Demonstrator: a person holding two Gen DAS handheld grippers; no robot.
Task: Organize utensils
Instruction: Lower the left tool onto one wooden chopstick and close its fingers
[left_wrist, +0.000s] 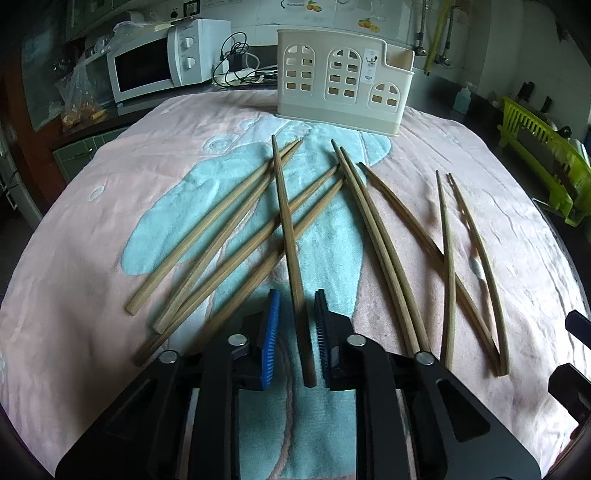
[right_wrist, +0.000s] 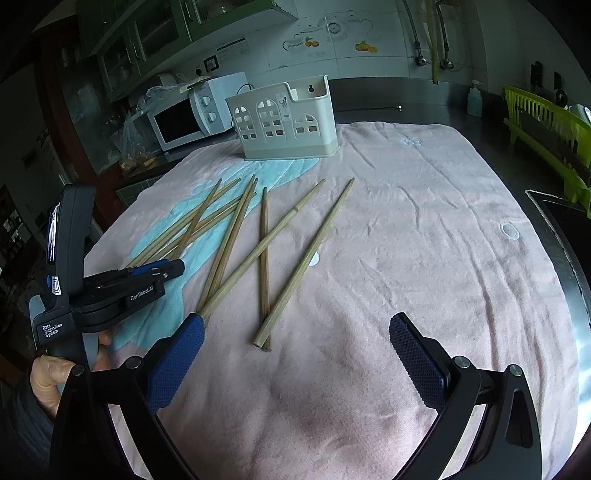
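Several wooden chopsticks (left_wrist: 380, 236) lie scattered on a pink and blue towel (left_wrist: 110, 229). A cream utensil holder (left_wrist: 340, 85) with window cut-outs stands at the towel's far edge; it also shows in the right wrist view (right_wrist: 284, 122). My left gripper (left_wrist: 295, 299) is low over the towel with its blue pads on either side of one chopstick (left_wrist: 286, 218), a gap showing on both sides. My right gripper (right_wrist: 295, 328) is wide open and empty above bare towel, just short of the butt ends of the chopsticks (right_wrist: 266, 266). The left gripper (right_wrist: 173, 267) shows at the left of that view.
A white microwave (left_wrist: 159, 62) and cables stand behind the towel at left. A green dish rack (left_wrist: 546, 162) stands at the right. A soap bottle (right_wrist: 474, 98) is on the dark counter behind. A sink edge (right_wrist: 554, 206) is at the far right.
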